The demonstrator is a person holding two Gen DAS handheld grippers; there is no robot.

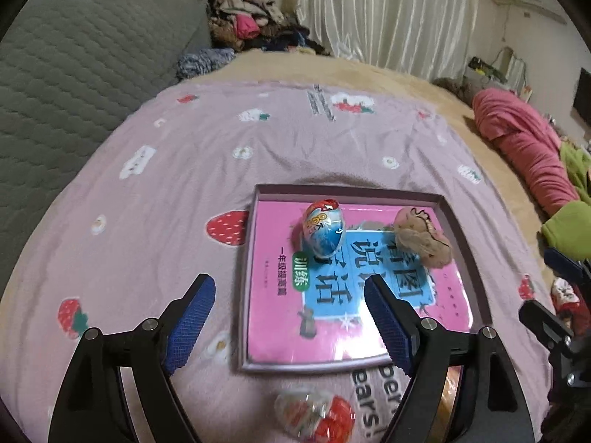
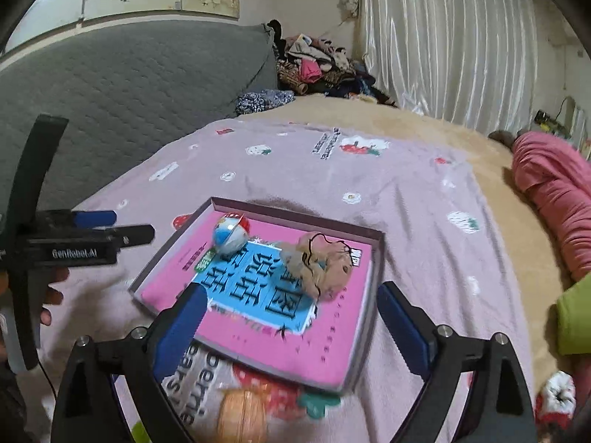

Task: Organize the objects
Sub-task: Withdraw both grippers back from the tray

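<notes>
A shallow purple box tray [image 1: 466,243] [image 2: 377,288] lies on the pink strawberry bedspread, with a pink and blue book [image 1: 280,332] [image 2: 325,350] inside. On the book stand a foil-wrapped egg toy [image 1: 324,229] [image 2: 229,235] and a small tan plush toy [image 1: 424,238] [image 2: 321,265]. My left gripper [image 1: 290,295] is open and empty above the tray's near left edge. My right gripper [image 2: 291,306] is open and empty over the tray's near part. A clear red and white wrapped item [image 1: 314,415] lies in front of the tray. An orange round object [image 2: 242,413] lies below the right gripper.
A grey quilted headboard [image 1: 74,74] [image 2: 129,85] stands on the left. A pile of clothes [image 1: 251,26] [image 2: 317,66] lies at the far end. A pink bundle [image 1: 524,147] [image 2: 554,184] and green cloth [image 1: 569,221] lie on the right.
</notes>
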